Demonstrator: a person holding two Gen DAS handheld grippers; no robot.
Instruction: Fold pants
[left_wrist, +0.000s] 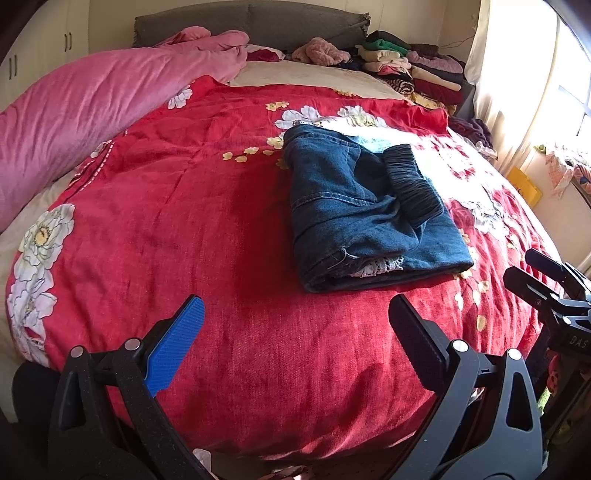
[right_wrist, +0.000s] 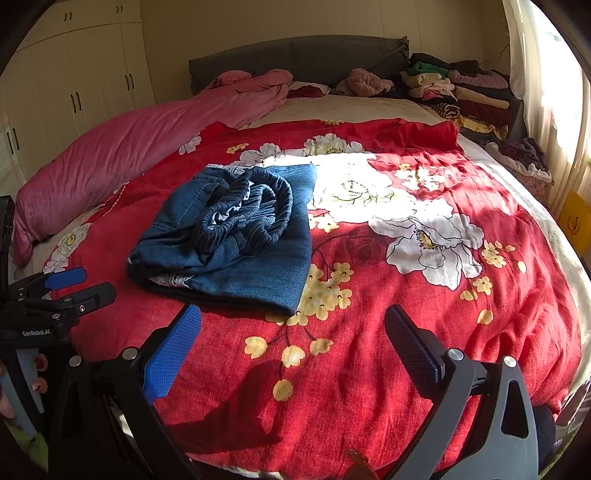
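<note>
Blue denim pants (left_wrist: 364, 218) lie folded in a compact bundle on the red floral bedspread (left_wrist: 184, 229), elastic waistband on top. They also show in the right wrist view (right_wrist: 236, 243), left of centre. My left gripper (left_wrist: 295, 339) is open and empty, held near the bed's front edge, short of the pants. My right gripper (right_wrist: 291, 347) is open and empty, just in front of the bundle's near edge. The right gripper also shows at the right edge of the left wrist view (left_wrist: 546, 284); the left gripper shows at the left edge of the right wrist view (right_wrist: 74, 288).
A pink duvet (left_wrist: 92, 110) is heaped along the bed's left side. Stacks of folded clothes (left_wrist: 417, 70) sit at the head of the bed on the right. A grey headboard (right_wrist: 295, 59), white wardrobes (right_wrist: 74, 92) on the left, a curtained window (right_wrist: 554, 92) on the right.
</note>
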